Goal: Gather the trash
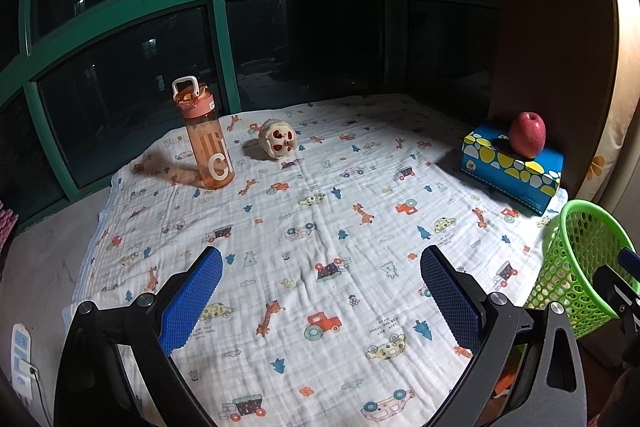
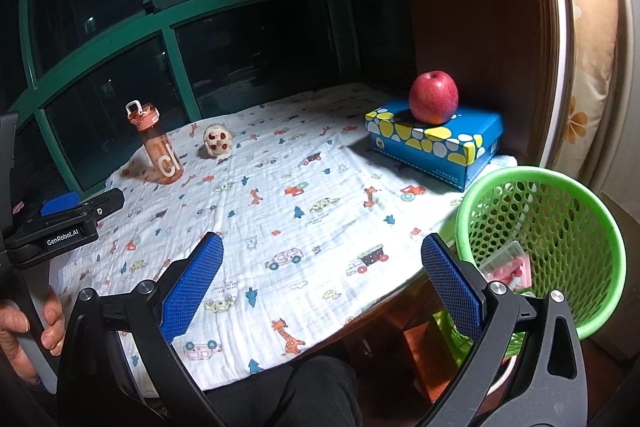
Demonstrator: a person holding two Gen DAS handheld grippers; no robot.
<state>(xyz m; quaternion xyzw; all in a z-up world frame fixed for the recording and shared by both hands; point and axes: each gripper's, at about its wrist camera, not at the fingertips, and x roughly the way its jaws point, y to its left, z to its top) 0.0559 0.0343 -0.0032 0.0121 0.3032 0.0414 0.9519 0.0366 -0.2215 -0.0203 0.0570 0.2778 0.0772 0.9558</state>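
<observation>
Both my grippers spread wide over the printed cloth, nothing held in either.

My left gripper (image 1: 321,301) hovers above the near part of the cloth (image 1: 320,211) with its blue pads far apart and empty. My right gripper (image 2: 322,301) is just as wide, over the cloth's near right edge, and its right pad sits just in front of the green mesh basket (image 2: 560,195). The basket stands off the cloth's right corner, and pink and pale trash (image 2: 508,267) already lies inside it. Far ahead on the left stand an orange bottle (image 1: 206,143) and a small cream toy (image 1: 279,139), close together. At the far right a red apple (image 2: 434,97) rests on a blue box (image 2: 436,143), near the basket. My hand (image 2: 28,323) grips the left tool's handle.
</observation>
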